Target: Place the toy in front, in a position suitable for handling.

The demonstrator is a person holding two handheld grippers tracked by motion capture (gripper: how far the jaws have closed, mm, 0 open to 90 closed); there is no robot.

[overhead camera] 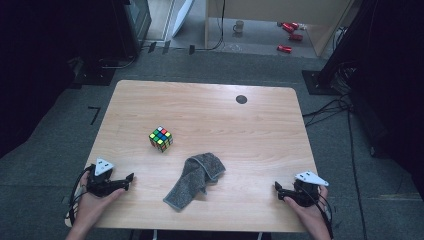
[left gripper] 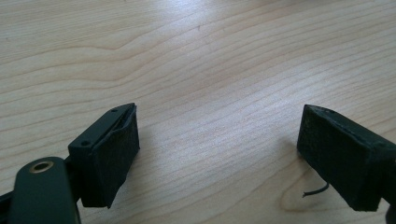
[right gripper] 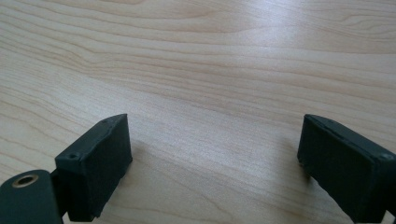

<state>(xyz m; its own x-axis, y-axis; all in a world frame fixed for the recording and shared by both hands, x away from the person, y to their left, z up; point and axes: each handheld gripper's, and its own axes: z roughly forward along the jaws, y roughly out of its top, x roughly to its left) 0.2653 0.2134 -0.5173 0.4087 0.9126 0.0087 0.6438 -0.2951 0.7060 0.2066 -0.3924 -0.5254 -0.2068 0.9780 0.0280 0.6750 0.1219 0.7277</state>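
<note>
High view: cloth point(overhead camera: 196, 180) is soft, light; pinch a raised fold. Left gripper point(overhead camera: 129, 180) and right gripper point(overhead camera: 278, 190) jaws apart, empty.

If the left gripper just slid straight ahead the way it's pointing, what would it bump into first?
Probably the grey towel. The left gripper, jaws open, points right along the table towards the towel's lower part. The cube sits well off that line.

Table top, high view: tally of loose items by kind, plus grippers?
Puzzle cube, multicoloured: 1
Grey towel, crumpled: 1
Grippers, both with jaws open and nothing between them: 2, left gripper, right gripper
Total: 4, all on or over the wooden table
</note>
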